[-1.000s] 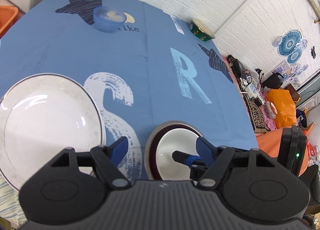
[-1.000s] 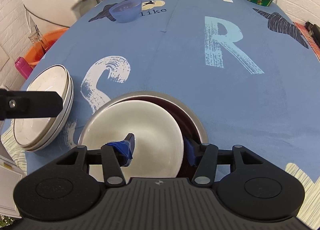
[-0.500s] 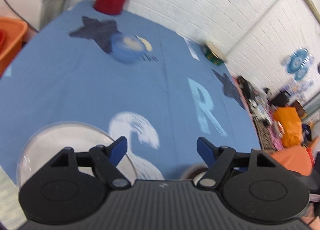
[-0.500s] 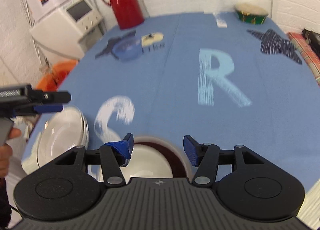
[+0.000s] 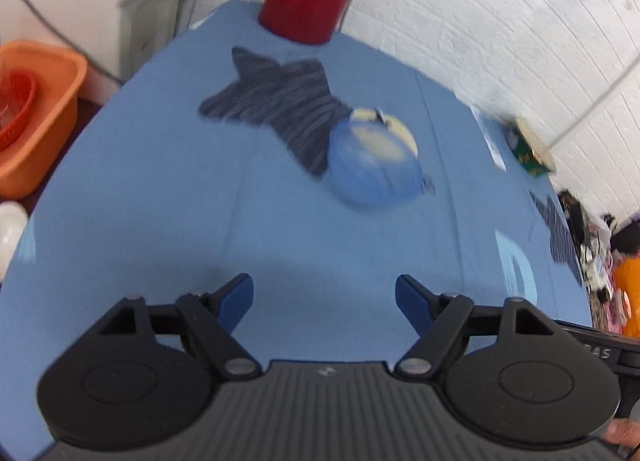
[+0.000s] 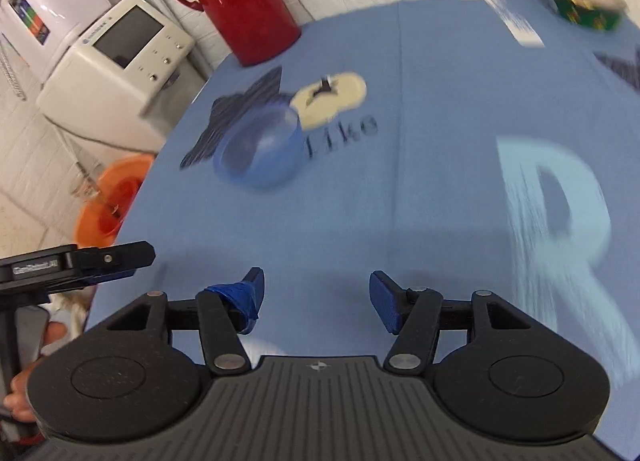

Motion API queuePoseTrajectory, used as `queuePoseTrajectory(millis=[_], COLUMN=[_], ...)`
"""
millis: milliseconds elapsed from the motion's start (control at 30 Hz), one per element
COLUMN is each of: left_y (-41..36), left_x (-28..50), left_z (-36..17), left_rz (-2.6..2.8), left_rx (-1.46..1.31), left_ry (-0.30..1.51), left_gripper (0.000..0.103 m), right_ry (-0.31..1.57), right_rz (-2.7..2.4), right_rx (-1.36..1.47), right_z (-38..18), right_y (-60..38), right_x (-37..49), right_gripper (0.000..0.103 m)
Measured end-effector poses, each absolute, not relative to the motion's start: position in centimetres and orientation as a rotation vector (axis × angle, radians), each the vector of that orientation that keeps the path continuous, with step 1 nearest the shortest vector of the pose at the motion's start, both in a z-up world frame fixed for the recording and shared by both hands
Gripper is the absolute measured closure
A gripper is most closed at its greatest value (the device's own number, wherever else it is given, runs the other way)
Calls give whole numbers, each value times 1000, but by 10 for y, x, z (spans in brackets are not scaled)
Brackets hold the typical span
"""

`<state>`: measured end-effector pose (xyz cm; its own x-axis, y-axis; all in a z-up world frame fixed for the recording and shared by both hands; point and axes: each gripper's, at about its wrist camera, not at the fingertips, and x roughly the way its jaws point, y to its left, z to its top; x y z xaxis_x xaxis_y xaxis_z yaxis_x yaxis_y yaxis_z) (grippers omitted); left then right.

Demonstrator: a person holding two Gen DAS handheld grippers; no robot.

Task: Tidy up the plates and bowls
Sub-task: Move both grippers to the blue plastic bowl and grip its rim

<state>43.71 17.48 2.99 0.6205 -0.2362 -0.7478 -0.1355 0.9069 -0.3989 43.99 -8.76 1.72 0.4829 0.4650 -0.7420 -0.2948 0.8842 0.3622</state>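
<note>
Translucent blue bowl point(image 6: 260, 151) (round), tongs point(image 6: 316, 293) agape

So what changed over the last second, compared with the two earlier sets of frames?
Both grippers rose off the plates and swung toward the far side of the table; the white plates and the plate in the dark dish are out of view now. The left gripper and right gripper stay open and empty. The blue bowl, red thermos and green bowl kept their places.
</note>
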Motion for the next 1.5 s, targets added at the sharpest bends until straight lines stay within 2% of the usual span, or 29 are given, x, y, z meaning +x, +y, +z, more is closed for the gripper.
queuePoseTrajectory(millis=[100, 267, 533, 600, 700, 733, 767, 800, 833, 933, 1067, 1267, 1500], left_y=[178, 174, 179, 179, 181, 182, 183, 184, 184, 179, 182, 166, 126], left_x=[482, 540, 561, 561, 560, 560, 559, 559, 558, 550, 537, 509, 443], left_z=[33, 9, -17, -18, -18, -17, -17, -18, -18, -15, -6, 15, 36], left_rz=[-67, -43, -8, -6, 1, -6, -27, -54, -83, -78, -104, -121, -212], left_rx=[-436, -368, -341, -344, -352, -360, -378, -405, -431, -434, -489, -435, -436], left_ry=[875, 928, 944, 934, 924, 924, 929, 942, 957, 961, 946, 929, 956], left_gripper=[24, 24, 24, 25, 38, 51, 72, 84, 102, 103, 103, 103, 103], right_ry=[944, 962, 940, 929, 935, 943, 956, 965, 970, 994, 1068, 1100, 1091], right_rz=[451, 423, 396, 428, 479, 491, 505, 513, 508, 485, 472, 461, 448], right_rx=[135, 14, -112, -90, -22, -5, 10, 4, -14, -8, 135, 177, 127], right_z=[16, 1, -13, -13, -12, -12, -11, -10, -9, -8, -7, 1, 28], right_y=[-55, -14, 5, 5, 3, 3, 5, 8, 13, 19, 11, 3, -34], right_x=[489, 547, 567, 566, 563, 560, 557, 553, 548, 540, 536, 508, 433], right_gripper=[59, 58, 58, 65, 68, 69, 69, 70, 70, 70, 70, 67, 65])
